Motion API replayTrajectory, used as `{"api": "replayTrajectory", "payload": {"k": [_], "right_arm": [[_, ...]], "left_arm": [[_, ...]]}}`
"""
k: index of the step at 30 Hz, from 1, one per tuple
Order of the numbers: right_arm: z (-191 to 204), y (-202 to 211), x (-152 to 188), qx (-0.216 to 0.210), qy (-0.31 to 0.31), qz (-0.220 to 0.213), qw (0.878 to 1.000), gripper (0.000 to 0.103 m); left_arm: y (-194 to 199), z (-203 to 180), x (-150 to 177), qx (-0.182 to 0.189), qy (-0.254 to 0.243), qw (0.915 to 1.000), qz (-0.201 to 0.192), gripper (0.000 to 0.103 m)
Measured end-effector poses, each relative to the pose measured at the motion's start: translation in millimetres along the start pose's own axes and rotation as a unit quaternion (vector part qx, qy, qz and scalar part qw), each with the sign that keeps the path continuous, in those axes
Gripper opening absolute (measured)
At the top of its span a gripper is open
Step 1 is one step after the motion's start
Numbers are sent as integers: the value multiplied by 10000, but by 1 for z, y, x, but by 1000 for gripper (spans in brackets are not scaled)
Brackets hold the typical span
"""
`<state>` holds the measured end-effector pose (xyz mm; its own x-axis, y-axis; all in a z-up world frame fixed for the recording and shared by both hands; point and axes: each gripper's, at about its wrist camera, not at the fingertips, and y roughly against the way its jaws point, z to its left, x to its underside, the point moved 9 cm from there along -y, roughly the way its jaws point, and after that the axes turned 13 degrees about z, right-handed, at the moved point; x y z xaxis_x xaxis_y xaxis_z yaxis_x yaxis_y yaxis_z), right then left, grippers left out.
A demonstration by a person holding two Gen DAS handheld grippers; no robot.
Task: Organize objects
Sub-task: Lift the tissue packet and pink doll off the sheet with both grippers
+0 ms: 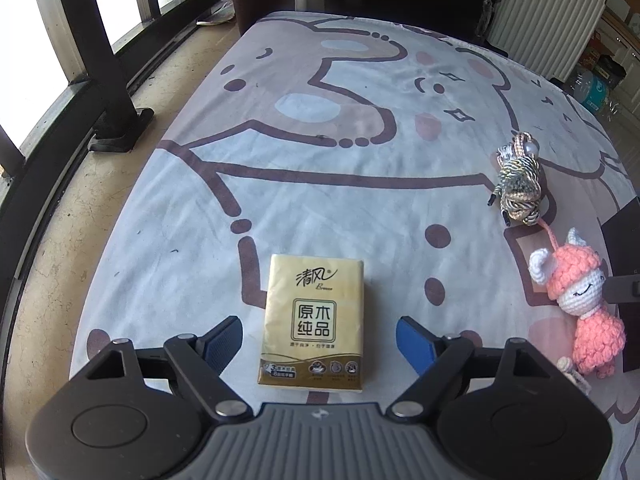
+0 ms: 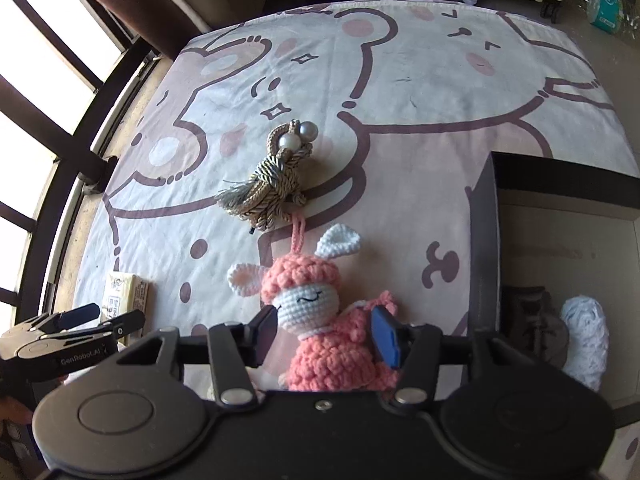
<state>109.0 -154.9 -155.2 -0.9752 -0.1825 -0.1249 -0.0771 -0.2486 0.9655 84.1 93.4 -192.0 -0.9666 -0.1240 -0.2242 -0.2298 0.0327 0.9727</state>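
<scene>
The left gripper (image 1: 318,346) stands wide open astride the near end of the tissue pack (image 1: 314,322), pads clear. To its right, the right gripper (image 2: 326,334) is half open around the pink crochet doll (image 2: 320,320), with the knotted cord (image 2: 276,188) beyond and the dark box (image 2: 486,240) on the far right.

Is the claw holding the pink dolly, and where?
Hard to tell. The right gripper has its fingers either side of the pink crochet doll, near its neck and shoulder. The left gripper holds nothing; the tissue pack lies between its open fingers.
</scene>
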Motion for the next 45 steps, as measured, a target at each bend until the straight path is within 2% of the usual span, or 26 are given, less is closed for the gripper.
{"api": "replayTrajectory", "payload": {"k": [4,11,15,20,22,24,34,45], "right_arm": [[8,-15,-3,162,430,204,9987,48],[26,-36,-1,451,1177,461,9910,48],[26,-45,4,806,1464,556,9844,44],[16,-52,5,887,1372,506,9853,34],[16,-50,4,856,1333,461,9863,32],[15,-49,5,858,1301,432,9868,32],[8,-37,7,749,974,273,9921,31],[0,11,5,540,688,-181,9960,31]], "left_arm": [[-4,-4,0,59,41,9998,161,84],[-10,-2,-2,84,196,9991,365,81],[-12,2,-6,175,420,9980,441,77],[-15,2,-6,177,476,9973,536,71],[-17,3,-5,91,439,9974,566,66],[-16,5,-5,-57,393,9977,546,54],[2,-4,-8,-66,238,9990,362,53],[44,-22,-18,26,268,9996,81,53]]}}
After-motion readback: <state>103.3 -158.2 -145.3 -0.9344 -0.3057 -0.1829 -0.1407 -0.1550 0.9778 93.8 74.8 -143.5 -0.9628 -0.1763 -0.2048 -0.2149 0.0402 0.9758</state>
